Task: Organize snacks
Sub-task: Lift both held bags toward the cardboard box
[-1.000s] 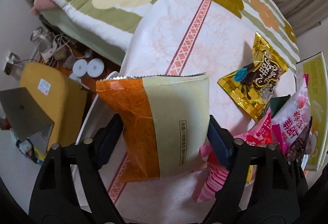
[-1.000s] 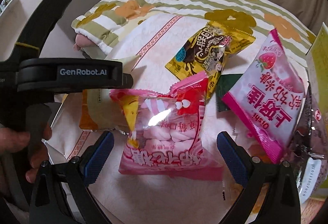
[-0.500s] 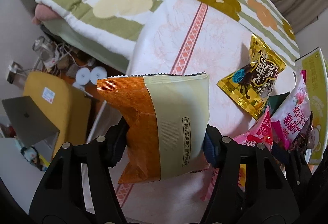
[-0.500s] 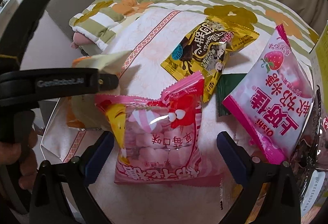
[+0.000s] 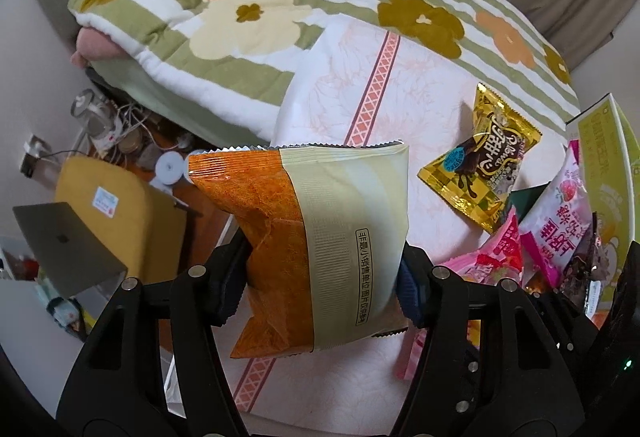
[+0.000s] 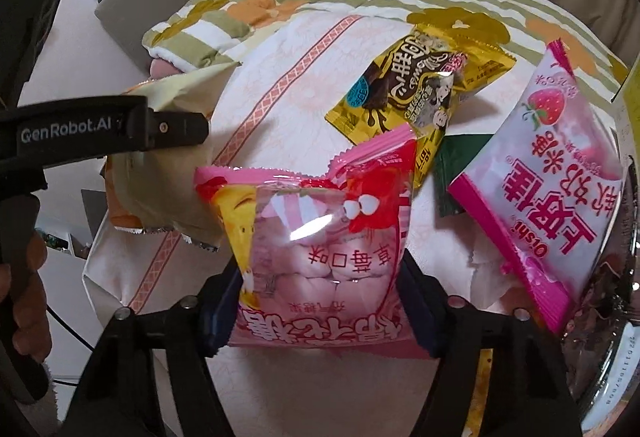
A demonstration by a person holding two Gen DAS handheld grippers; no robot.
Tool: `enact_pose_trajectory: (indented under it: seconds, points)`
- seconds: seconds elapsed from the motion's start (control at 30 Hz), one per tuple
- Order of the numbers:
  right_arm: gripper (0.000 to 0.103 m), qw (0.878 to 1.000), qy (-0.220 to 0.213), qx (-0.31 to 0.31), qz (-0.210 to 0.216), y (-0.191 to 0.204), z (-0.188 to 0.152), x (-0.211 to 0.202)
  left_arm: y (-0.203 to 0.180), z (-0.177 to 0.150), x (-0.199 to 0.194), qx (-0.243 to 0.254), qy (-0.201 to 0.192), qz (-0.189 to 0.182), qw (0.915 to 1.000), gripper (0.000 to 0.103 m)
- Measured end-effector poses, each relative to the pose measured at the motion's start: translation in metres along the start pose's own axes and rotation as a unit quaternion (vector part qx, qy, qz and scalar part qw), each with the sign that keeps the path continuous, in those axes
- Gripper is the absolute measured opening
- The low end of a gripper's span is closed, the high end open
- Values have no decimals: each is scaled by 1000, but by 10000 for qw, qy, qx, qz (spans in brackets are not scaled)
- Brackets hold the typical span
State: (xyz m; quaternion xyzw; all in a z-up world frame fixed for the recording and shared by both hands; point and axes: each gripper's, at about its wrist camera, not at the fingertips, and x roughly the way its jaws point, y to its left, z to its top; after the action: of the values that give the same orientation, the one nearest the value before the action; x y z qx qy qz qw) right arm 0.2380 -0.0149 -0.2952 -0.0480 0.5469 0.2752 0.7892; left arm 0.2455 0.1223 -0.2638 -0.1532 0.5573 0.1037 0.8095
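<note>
My left gripper (image 5: 320,289) is shut on an orange and cream snack bag (image 5: 320,237) and holds it upright above the table's left edge. The bag also shows in the right wrist view (image 6: 160,197). My right gripper (image 6: 320,309) is shut on a pink marshmallow bag (image 6: 320,249), held above the white tablecloth (image 6: 288,77). A yellow chocolate snack bag (image 6: 416,97) and a pink strawberry snack bag (image 6: 552,173) lie on the cloth beyond it. They also show in the left wrist view: the yellow bag (image 5: 484,165) and the pink strawberry bag (image 5: 560,213).
A floral green-striped quilt (image 5: 260,9) lies behind the table. A green box (image 5: 604,165) stands at the right edge. A dark green packet (image 6: 456,165) lies between the bags. A yellow chair (image 5: 108,213), a laptop (image 5: 60,241) and cables sit on the floor at left.
Both grippers have closed on their bags: the left on the orange and cream bag, the right on the marshmallow bag. Both bags now stand higher off the cloth.
</note>
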Motion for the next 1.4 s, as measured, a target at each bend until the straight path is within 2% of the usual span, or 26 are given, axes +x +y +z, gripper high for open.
enact_pose_trajectory:
  seconds: [0.4,0.6,0.73,0.93,1.07,1.4]
  points:
    - [65,9965,-811,204,43,7,4,-75,-5,1,-75,237,-652,-302,9971,59]
    - [65,9906,-1261,534,0,0,7,-127,-20,6,-116,561,-1002,-611,9915,59]
    - [65,9856,-1487,798,-137,-12,1,-161,-38,8,-133,771,-1095,-896,9869,59]
    - [65,9736,-1872,1204,-512,-58,-15,-215,-88,5,-153,1126,-1170,-1205,9794,59]
    - [65,9672,-2001,1405,-695,-94,-27,-241,-136,-2,-161,1300,-1171,-1422,9743,59]
    - [65,9642,-1915,1604,-896,-201,-58,-295,-285,-20,-162,1659,-1060,-1881,9622,59]
